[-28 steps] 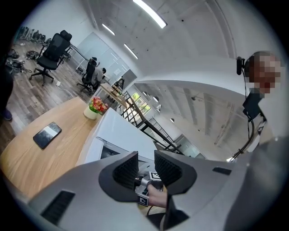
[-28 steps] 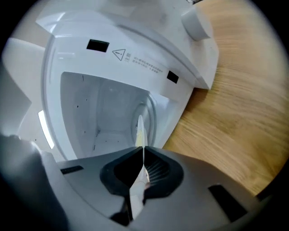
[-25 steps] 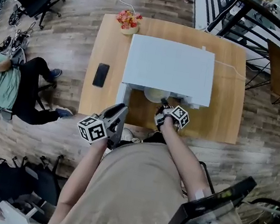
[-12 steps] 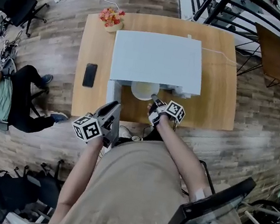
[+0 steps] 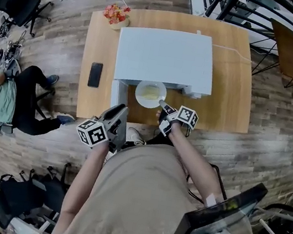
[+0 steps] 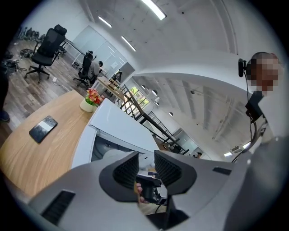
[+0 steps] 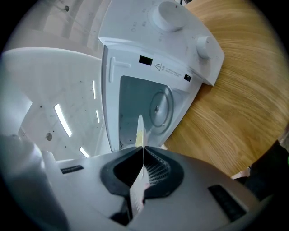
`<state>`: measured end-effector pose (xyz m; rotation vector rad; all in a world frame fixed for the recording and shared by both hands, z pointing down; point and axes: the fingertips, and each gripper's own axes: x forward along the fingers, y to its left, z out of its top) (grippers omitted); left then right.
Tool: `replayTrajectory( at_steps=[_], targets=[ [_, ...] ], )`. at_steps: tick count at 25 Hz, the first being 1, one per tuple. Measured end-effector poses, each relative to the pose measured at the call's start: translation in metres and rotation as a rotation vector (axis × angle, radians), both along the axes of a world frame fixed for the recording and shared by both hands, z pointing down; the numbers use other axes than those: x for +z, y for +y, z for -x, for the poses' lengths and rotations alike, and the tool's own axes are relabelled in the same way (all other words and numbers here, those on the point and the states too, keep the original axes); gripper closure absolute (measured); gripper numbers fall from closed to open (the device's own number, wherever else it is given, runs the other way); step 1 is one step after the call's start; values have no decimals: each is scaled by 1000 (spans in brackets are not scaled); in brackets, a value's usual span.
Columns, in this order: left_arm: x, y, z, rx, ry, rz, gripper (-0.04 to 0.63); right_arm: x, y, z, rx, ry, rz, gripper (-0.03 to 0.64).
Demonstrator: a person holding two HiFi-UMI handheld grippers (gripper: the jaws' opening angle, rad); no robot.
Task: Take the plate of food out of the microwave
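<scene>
Inspecting the extraction stage: the right gripper (image 5: 163,106) is clamped on the near rim of the plate of food (image 5: 150,93), its jaws pressed together on the thin edge, which the right gripper view shows edge-on between the pads. In the head view the plate lies at the 6 o'clock side of the microwave (image 5: 166,55). Most of its disc shows clear of the white housing, above the table (image 5: 225,99); only its 12 o'clock edge appears to sit under the housing line. The door (image 5: 117,96) stands open at the plate's 9 o'clock. The left gripper (image 5: 118,119) hangs at the plate's 7 o'clock, apart from it, jaws a narrow gap apart with nothing gripped, touching neither plate nor door.

Assessment: door opened, plate gripped, plate mostly out. Outstanding: clear the last of the rim from the opening, carry the plate level and set it on bare table, which is available at the microwave's 4 o'clock. Whether the plate rests on anything cannot be told. A one-sided rim grip carries a tilt risk for the food. A phone (image 5: 95,74) at the microwave's 9 o'clock and flowers (image 5: 115,14) at 11 o'clock are not involved
</scene>
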<state>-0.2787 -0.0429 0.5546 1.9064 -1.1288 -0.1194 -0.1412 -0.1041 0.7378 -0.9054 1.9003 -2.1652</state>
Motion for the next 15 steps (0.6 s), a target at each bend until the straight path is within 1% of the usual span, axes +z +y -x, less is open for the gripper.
replayTrajectory(
  at_steps=[5, 15],
  targets=[
    [-2, 3, 6, -19, -2, 1, 492, -20, 16, 4, -60, -4, -12, 603],
    [0, 0, -18, -42, 6, -17, 492, -56, 38, -8, -188, -10, -46, 603]
  ],
)
